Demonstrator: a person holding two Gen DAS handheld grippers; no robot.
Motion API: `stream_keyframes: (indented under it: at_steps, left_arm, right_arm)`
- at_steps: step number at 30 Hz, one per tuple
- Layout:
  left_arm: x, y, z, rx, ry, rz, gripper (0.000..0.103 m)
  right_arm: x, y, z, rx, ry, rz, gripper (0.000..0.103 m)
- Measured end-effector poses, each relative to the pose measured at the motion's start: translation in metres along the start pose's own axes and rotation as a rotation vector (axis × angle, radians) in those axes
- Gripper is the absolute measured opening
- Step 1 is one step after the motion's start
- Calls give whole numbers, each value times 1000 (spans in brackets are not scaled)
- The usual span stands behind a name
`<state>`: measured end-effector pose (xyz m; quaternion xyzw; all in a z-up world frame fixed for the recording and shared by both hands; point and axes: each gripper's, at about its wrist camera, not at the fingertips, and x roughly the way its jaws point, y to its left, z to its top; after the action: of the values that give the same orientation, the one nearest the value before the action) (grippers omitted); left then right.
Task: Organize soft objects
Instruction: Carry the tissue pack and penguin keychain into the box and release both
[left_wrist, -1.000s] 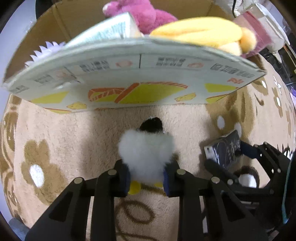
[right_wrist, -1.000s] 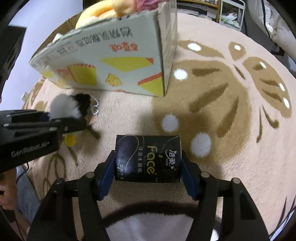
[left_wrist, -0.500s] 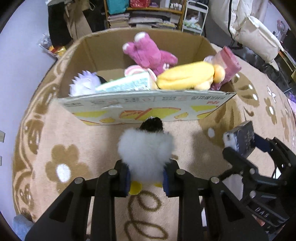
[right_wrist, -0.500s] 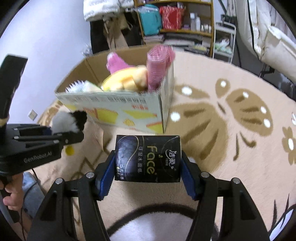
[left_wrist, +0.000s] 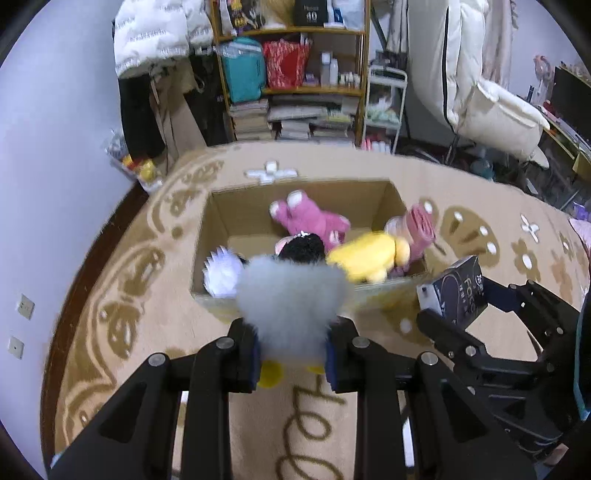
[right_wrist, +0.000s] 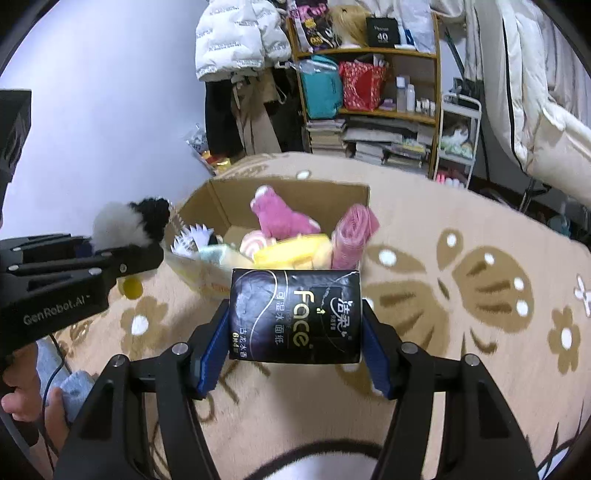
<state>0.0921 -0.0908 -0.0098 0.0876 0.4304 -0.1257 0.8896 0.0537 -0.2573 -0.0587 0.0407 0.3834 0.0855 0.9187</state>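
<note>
"Face" tissue pack (right_wrist: 294, 316) between right gripper (right_wrist: 294, 354) pads

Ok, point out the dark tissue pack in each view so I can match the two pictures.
Left wrist view: the dark tissue pack sits at the right edge, held in the right hand-held gripper, beside the box.
Right wrist view: the pack fills the lower centre, clamped between the blue pads.
Shared landmark: the cardboard box with the pink plush inside, just beyond the pack.
</note>
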Motion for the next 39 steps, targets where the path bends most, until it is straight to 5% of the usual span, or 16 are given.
stream_keyframes:
  at_steps: [7,15,28,32,39]
  left_arm:
    - [2,14,25,-7,-65,16,25]
    - [40,28,35,-16,-46,24,27]
    - [79,43,33,-71,-35,19,30]
    - [83,49,32,-80,-32,23,65]
    - [70,58,34,-99,-70,51,87]
  right_arm:
    - [9,1,32,-36,-36,-21,68]
    - [35,0,59,-44,-52,-12,68]
    - [73,-9,62,-52,0,-3,68]
    - [73,-8,62,-54,3,1,69]
    - [63,-5,66,-64,-18,-21,91]
